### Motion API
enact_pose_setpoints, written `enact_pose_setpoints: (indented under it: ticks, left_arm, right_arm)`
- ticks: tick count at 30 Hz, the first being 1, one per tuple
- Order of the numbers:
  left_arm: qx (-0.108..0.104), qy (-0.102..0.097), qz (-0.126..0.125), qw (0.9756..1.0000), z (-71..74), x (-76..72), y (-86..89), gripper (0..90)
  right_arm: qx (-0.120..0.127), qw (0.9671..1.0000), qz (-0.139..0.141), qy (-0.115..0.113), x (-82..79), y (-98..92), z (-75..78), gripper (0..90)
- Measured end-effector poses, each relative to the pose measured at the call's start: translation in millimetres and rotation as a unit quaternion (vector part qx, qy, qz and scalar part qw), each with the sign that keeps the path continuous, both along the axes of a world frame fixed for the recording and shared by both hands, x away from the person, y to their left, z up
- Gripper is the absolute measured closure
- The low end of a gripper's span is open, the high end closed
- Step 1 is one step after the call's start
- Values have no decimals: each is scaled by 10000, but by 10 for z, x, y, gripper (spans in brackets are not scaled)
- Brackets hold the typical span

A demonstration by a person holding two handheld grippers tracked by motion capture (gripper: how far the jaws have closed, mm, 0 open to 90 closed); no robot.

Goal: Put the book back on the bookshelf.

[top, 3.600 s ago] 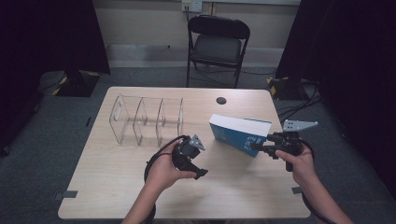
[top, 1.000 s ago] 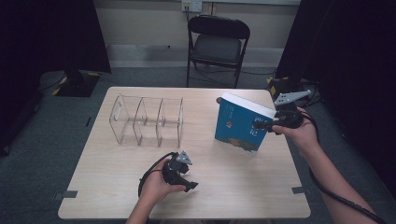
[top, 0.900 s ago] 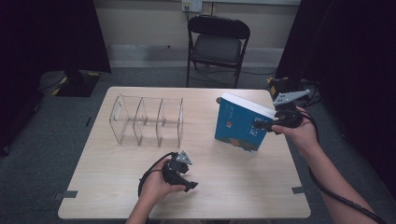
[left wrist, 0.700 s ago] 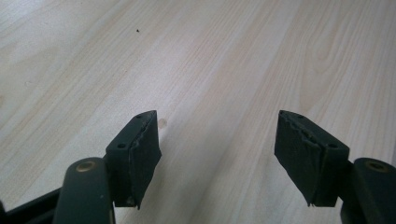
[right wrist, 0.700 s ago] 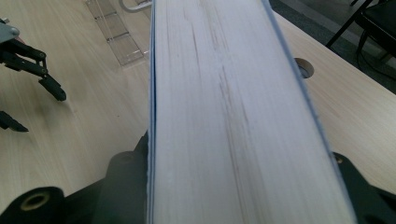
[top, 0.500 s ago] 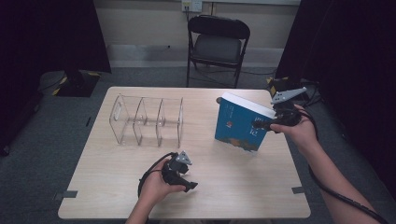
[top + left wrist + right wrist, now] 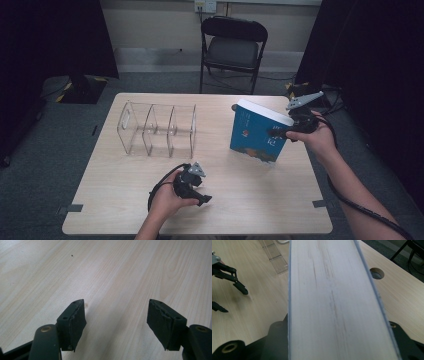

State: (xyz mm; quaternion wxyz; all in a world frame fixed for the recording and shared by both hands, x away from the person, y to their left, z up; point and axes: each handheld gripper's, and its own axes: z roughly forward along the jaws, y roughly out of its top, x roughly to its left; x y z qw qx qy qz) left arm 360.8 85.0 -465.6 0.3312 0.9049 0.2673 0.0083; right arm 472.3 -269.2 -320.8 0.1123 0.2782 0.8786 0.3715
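Book [image 7: 257, 134], thick, blue-covered, pale-edged, clamped upright in right tool [image 7: 280, 133]; left tool [image 7: 202, 197] apart over woodgrain table [image 7: 260, 200].

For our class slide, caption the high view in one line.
Right tool holds blue book upright near clear rack.

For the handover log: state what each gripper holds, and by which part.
The right gripper clamps the book at its page edge. The left gripper holds nothing.
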Motion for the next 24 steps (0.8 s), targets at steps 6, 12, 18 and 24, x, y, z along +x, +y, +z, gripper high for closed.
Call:
enact_pose_setpoints:
  ticks: [6,12,18,24]
  left_arm:
    - [6,14,10,10000,0,1,1,309]
    - [23,14,-18,10000,-6,7,7,310]
    - [16,11,-30,10000,-5,4,-7,310]
    - [-18,34,8,10000,-8,-4,-5,310]
  right_arm:
    - [-73,9999,109,-11,-4,12,6,558]
    - [-186,9998,115,-1,-22,37,61,521]
    - [-411,9991,60,45,-19,106,144,508]
    - [-671,9973,195,221,19,191,116,544]
